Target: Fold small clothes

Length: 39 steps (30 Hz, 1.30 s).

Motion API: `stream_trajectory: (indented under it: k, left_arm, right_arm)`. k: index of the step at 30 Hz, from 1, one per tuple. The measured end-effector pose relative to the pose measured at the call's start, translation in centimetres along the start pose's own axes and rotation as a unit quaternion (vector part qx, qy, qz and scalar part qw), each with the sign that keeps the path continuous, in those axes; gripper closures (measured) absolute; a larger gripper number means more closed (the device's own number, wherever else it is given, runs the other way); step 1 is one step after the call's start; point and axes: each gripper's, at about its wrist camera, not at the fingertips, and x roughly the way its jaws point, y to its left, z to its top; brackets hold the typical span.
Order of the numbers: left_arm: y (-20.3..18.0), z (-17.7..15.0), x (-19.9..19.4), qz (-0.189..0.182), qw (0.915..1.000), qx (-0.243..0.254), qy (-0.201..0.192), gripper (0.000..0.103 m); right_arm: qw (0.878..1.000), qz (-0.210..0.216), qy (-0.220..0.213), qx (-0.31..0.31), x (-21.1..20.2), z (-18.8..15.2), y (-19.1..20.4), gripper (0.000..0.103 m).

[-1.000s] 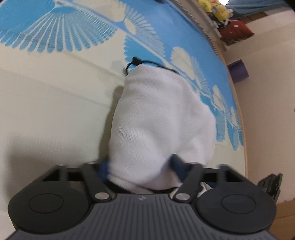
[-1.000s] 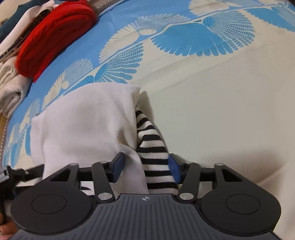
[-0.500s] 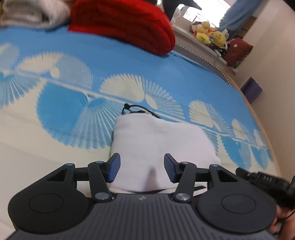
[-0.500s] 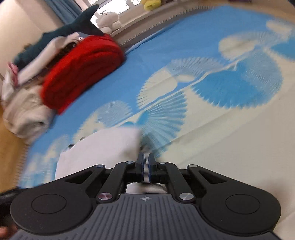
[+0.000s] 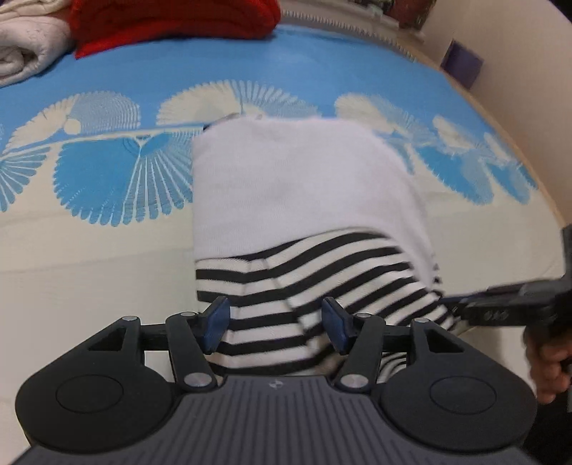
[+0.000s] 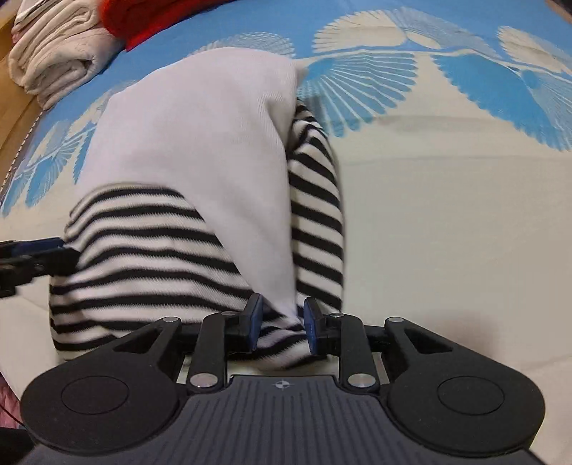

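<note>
A small white garment point(image 5: 296, 186) with a black-and-white striped part point(image 5: 321, 272) lies folded on the blue and cream bedspread point(image 5: 89, 250). My left gripper point(image 5: 276, 323) hovers over the striped end, jaws opening, striped cloth lying between the pads without being pinched. In the right wrist view the garment point(image 6: 200, 143) shows a white flap over the striped part point(image 6: 143, 243). My right gripper point(image 6: 282, 323) has its jaws opening, narrowly apart, with the tip of the white flap and striped cloth between them. The right gripper point(image 5: 500, 307) also shows at the garment's right edge in the left wrist view.
A folded red knit point(image 5: 171, 21) and a cream blanket point(image 5: 25, 46) lie at the far side of the bed; the blanket point(image 6: 53, 53) sits near the bed's left edge. A hand point(image 5: 543, 357) holds the right gripper. A beige wall point(image 5: 529, 89) stands past the bed's right edge.
The left gripper let go of the white cloth and drew back, so the striped end now lies between its jaws. The right gripper shut, then parted slightly, and moved closer over the garment.
</note>
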Motion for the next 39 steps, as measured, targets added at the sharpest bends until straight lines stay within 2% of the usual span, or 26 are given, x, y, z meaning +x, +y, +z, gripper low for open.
stream_trajectory:
  k: [1,2,3,4,5,6,7,8,9,11,13,14,15,17,19,21,23,24,27,30,35,39]
  left_arm:
    - [0.0,-0.5,-0.1,-0.004,1.0,0.0,-0.001,0.04]
    - [-0.1,-1.2,0.7,0.004,0.9998,0.004,0.018,0.038]
    - [-0.1,-2.1,1.5,0.023,0.9989,0.013,0.038,0.031]
    - [-0.3,-2.5,1.7,0.043,0.998,0.024,0.041,0.028]
    - [-0.7,-2.8,0.8,0.067,0.9966,0.035,0.033,0.023]
    - [-1.1,-2.8,-0.4,0.085,0.9953,0.041,0.02,0.024]
    - [-1.8,-2.9,-2.2,0.101,0.9937,0.049,-0.006,0.024]
    - [-2.5,-3.0,-4.0,0.108,0.9921,0.054,-0.035,0.019]
    - [-3.1,-3.3,-5.8,0.112,0.9904,0.056,-0.059,0.012]
    - [-4.5,-4.4,-9.2,0.129,0.9849,0.059,-0.099,0.009]
    - [-6.3,-6.2,-12.0,0.143,0.9806,0.064,-0.117,0.009]
    - [-7.1,-7.1,-13.1,0.145,0.9801,0.062,-0.122,0.008]
    - [-7.8,-8.2,-14.0,0.142,0.9803,0.054,-0.127,0.002]
    - [-9.0,-10.8,-15.6,0.137,0.9798,0.032,-0.142,0.0]
    - [-10.2,-13.6,-16.4,0.131,0.9804,0.014,-0.147,0.0]
    - [-11.1,-16.2,-16.3,0.131,0.9801,-0.011,-0.149,0.0]
    - [-12.2,-17.4,-16.1,0.113,0.9847,-0.022,-0.131,0.0]
    - [-12.6,-17.7,-16.0,0.11,0.9853,-0.016,-0.13,0.0]
    - [-13.9,-17.9,-16.0,0.141,0.9783,0.01,-0.151,0.0]
    - [-13.9,-17.8,-15.9,0.13,0.9788,0.001,-0.158,0.001]
    - [-13.3,-17.6,-16.3,0.124,0.9779,-0.02,-0.167,0.001]
    - [-13.0,-17.5,-16.1,0.12,0.9793,-0.021,-0.162,0.001]
  right_arm:
    - [1.0,-0.006,0.003,0.0,-0.2,-0.3,-0.2,0.077]
    - [1.0,-0.018,0.006,-0.001,-0.3,-0.5,-0.3,0.077]
    - [0.999,-0.035,0.007,-0.003,-0.5,-1.1,-0.4,0.077]
    - [0.999,-0.048,0.008,-0.002,-0.7,-1.6,-0.4,0.077]
    - [0.998,-0.058,0.002,0.002,-1.5,-2.0,-0.4,0.077]
    - [0.998,-0.063,-0.019,0.005,-2.9,-2.4,-0.4,0.077]
    - [0.997,-0.065,-0.046,0.003,-4.6,-2.7,-0.2,0.077]
    - [0.994,-0.063,-0.087,-0.004,-7.2,-3.1,0.1,0.073]
    - [0.99,-0.06,-0.126,-0.01,-9.4,-3.6,0.5,0.068]
    - [0.979,-0.064,-0.192,-0.017,-13.3,-5.3,1.0,0.028]
    - [0.967,-0.074,-0.244,-0.02,-16.5,-7.9,1.7,0.012]
    - [0.962,-0.072,-0.263,-0.021,-17.5,-9.3,1.9,0.012]
    - [0.959,-0.067,-0.275,-0.021,-18.4,-11.2,2.0,0.012]
    - [0.959,-0.063,-0.276,0.002,-19.0,-13.4,2.3,0.012]
    - [0.957,-0.04,-0.288,0.008,-19.7,-15.6,2.9,0.009]
    - [0.959,-0.053,-0.279,-0.012,-19.3,-16.9,3.7,0.007]
    - [0.961,-0.068,-0.267,-0.032,-18.7,-18.0,4.8,0.007]
    - [0.962,-0.069,-0.263,-0.037,-18.5,-18.5,5.1,0.007]
    - [0.964,-0.067,-0.252,-0.057,-18.8,-19.5,6.1,0.007]
    - [0.961,-0.07,-0.257,-0.072,-19.0,-19.7,6.9,0.007]
    - [0.965,-0.066,-0.244,-0.073,-18.2,-19.6,7.8,0.007]
    - [0.964,-0.067,-0.239,-0.094,-17.5,-19.5,8.9,0.007]
